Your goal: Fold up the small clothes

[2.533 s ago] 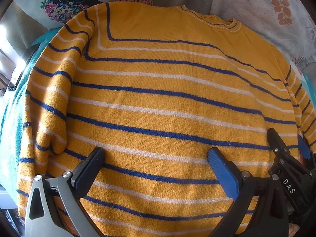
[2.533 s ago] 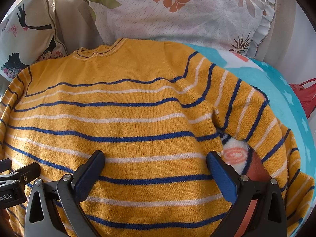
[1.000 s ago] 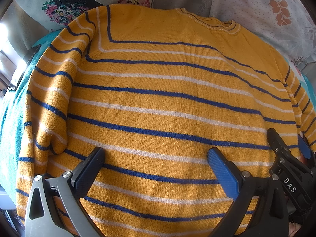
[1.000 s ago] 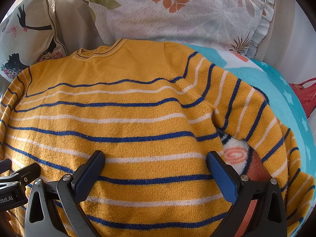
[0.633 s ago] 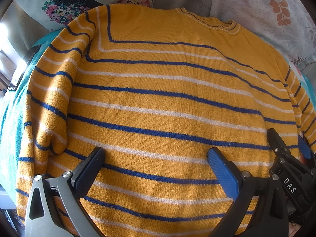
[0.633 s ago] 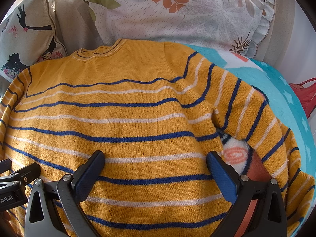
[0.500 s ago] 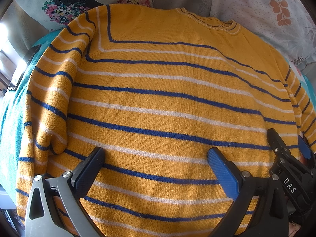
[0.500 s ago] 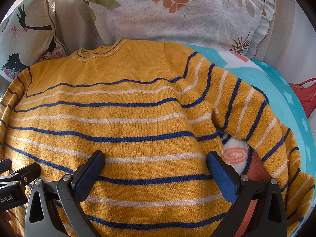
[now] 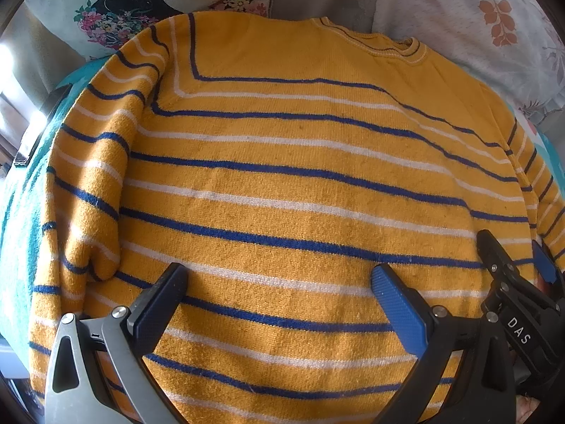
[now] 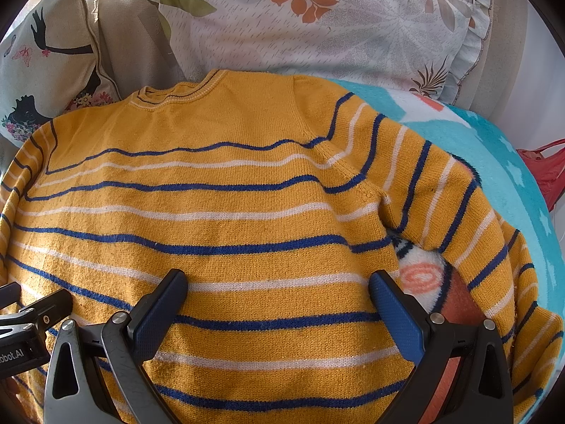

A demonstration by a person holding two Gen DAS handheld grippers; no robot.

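Note:
A yellow sweater (image 9: 282, 176) with blue and white stripes lies spread flat, collar at the far side; it also shows in the right wrist view (image 10: 219, 219). Its left sleeve (image 9: 88, 183) lies along the body. Its right sleeve (image 10: 459, 219) angles out over the blanket. My left gripper (image 9: 279, 293) is open and empty, hovering over the lower left part of the sweater. My right gripper (image 10: 279, 293) is open and empty over the lower right part. The right gripper also shows at the right edge of the left wrist view (image 9: 512, 296).
A turquoise patterned blanket (image 10: 476, 148) lies under the sweater. A floral pillow (image 10: 335, 17) and a cushion with a black print (image 10: 46, 56) stand behind the collar. A red item (image 10: 547, 173) is at the far right.

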